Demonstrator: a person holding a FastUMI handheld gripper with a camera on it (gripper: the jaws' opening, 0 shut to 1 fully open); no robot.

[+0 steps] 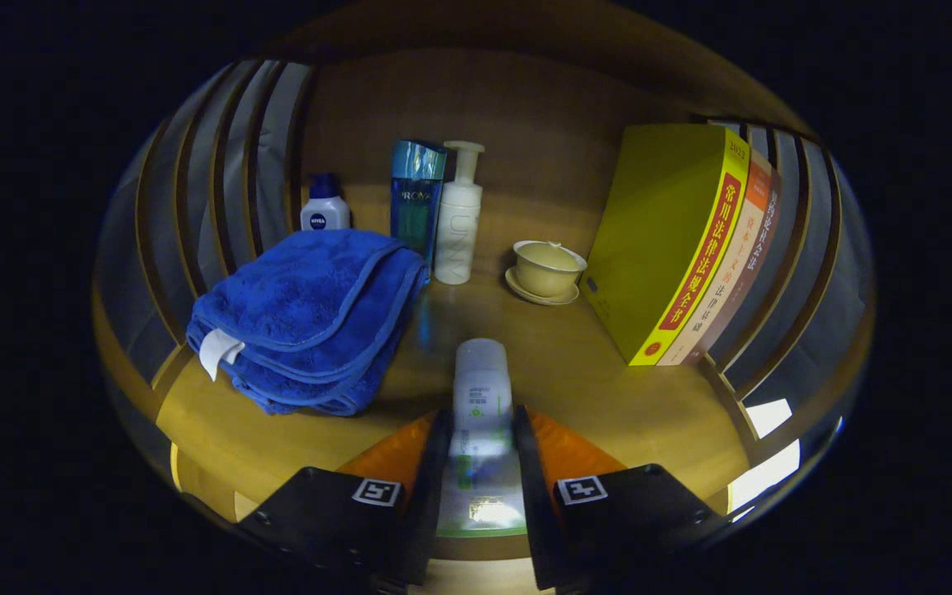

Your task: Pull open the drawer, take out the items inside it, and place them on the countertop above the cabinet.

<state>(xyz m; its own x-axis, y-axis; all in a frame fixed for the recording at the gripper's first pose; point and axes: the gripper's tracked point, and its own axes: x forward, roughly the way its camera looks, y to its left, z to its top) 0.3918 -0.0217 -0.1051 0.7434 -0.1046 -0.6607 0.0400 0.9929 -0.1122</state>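
Grasping a white tube (481, 397) lengthwise between its fingers, the gripper (483, 450) held it pointing forward over the bench (575, 372) (towel (311, 318) left).

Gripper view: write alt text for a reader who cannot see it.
The gripper is shut on a white tube, held over a wooden countertop. Beyond it lie a folded blue towel, three bottles at the back, a lidded cup on a saucer, and leaning books.
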